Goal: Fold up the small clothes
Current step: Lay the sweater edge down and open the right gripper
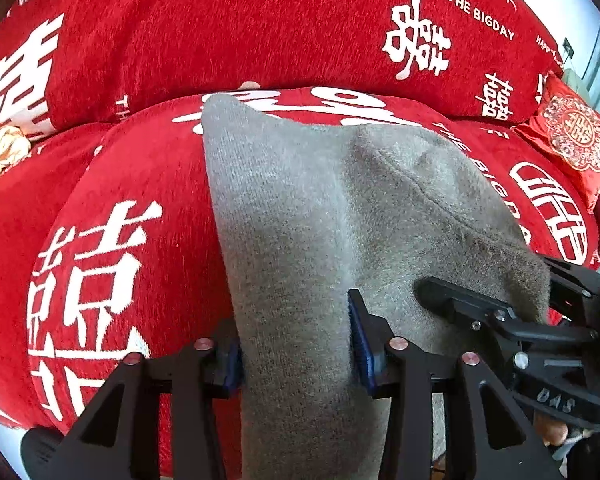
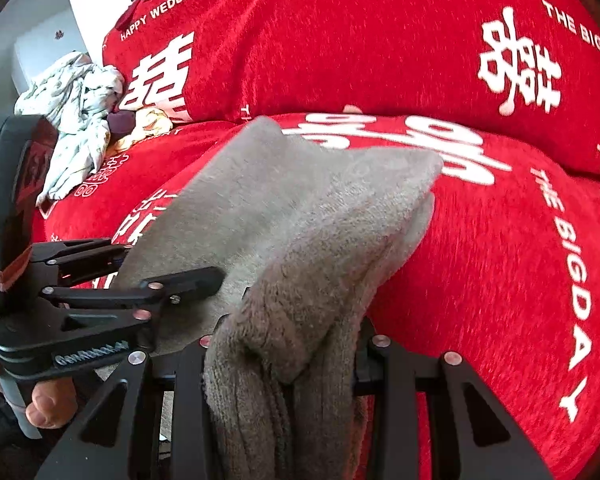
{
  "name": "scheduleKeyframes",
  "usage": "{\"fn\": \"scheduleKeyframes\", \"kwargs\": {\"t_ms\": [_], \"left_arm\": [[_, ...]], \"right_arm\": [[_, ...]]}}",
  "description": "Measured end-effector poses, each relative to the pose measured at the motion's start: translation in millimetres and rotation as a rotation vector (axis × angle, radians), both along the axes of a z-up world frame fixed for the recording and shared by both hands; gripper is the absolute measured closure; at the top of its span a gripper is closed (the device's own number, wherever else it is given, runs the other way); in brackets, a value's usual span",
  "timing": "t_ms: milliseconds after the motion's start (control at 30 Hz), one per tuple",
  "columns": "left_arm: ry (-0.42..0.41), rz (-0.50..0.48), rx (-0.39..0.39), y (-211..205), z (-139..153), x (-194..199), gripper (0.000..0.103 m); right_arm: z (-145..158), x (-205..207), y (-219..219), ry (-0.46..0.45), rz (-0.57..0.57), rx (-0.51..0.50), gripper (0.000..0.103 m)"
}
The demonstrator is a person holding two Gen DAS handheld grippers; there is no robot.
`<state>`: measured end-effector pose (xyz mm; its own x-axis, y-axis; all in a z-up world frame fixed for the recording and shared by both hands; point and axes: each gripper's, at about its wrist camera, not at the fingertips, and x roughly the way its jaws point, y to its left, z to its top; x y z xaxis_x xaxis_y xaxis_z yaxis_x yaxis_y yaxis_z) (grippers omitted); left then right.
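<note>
Grey garment (image 1: pixel 300 220) edges clamped by left gripper (image 1: pixel 296 354) and right gripper (image 2: pixel 286 354) over red sofa (image 1: pixel 140 180).

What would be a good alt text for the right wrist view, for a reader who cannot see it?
A grey fleece garment is held between the fingers of the right gripper and lies over a red sofa cover with white wedding lettering. The left gripper grips the same cloth from the left side. A crumpled pale cloth lies far left.
</note>
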<state>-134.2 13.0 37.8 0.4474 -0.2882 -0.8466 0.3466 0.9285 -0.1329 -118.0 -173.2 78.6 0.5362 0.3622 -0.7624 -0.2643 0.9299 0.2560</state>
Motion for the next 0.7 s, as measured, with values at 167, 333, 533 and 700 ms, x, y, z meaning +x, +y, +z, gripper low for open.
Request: {"fn": "scheduleKeyframes", "kwargs": {"t_ms": [167, 333, 533, 700], "left_arm": [[0.006, 0.046, -0.034, 23.5, -6.8, -3.0, 0.021], [0.016, 0.117, -0.097, 49.2, 11.3, -6.1, 0.021], [-0.020, 0.159, 0.070, 40.3, 13.7, 15.7, 0.021], [0.010, 0.172, 0.087, 43.7, -7.4, 28.7, 0.010]], "right_arm": [[-21.4, -0.5, -36.3, 0.091, -0.064, 0.139, 0.046], [1.0, -17.2, -52.8, 0.021, -0.115, 0.125, 0.044], [28.7, -18.7, -34.4, -0.068, -0.011, 0.143, 0.044], [-2.9, 5.4, -31.7, 0.020, -0.031, 0.130, 0.045]]}}
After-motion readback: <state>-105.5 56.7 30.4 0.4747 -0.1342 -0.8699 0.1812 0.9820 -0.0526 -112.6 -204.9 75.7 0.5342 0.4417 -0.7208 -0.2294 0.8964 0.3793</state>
